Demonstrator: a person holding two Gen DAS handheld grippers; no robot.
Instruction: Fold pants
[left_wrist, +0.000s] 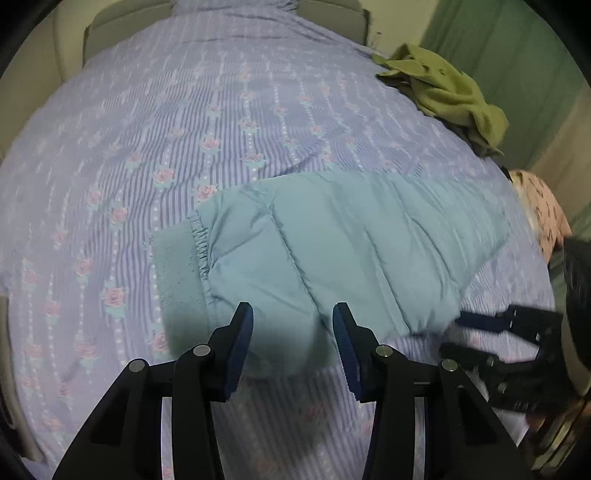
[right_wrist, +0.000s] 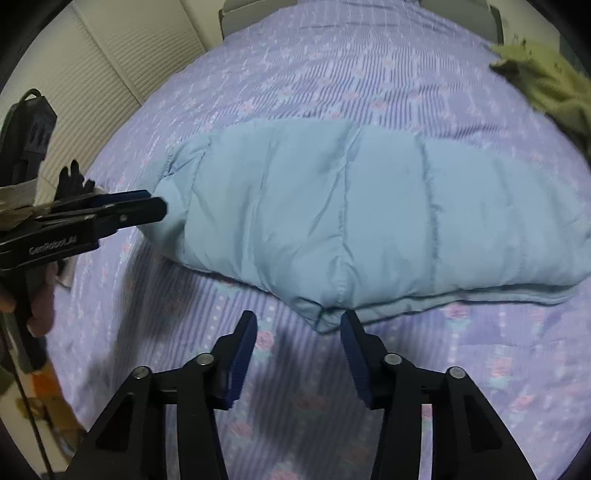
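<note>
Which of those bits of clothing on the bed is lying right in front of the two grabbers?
The padded light-blue pants, folded flat, with the left gripper and right gripper open at their near edge. The crumpled green garment lies far off by the bed's edge.

Dim, bluish indoor light; fisheye-warped edges, soft motion blur.

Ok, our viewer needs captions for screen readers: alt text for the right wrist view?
Light blue quilted pants lie folded on a lilac floral bedspread, just beyond the open right gripper. The left gripper reaches in from the left; an olive garment lies far right.
</note>
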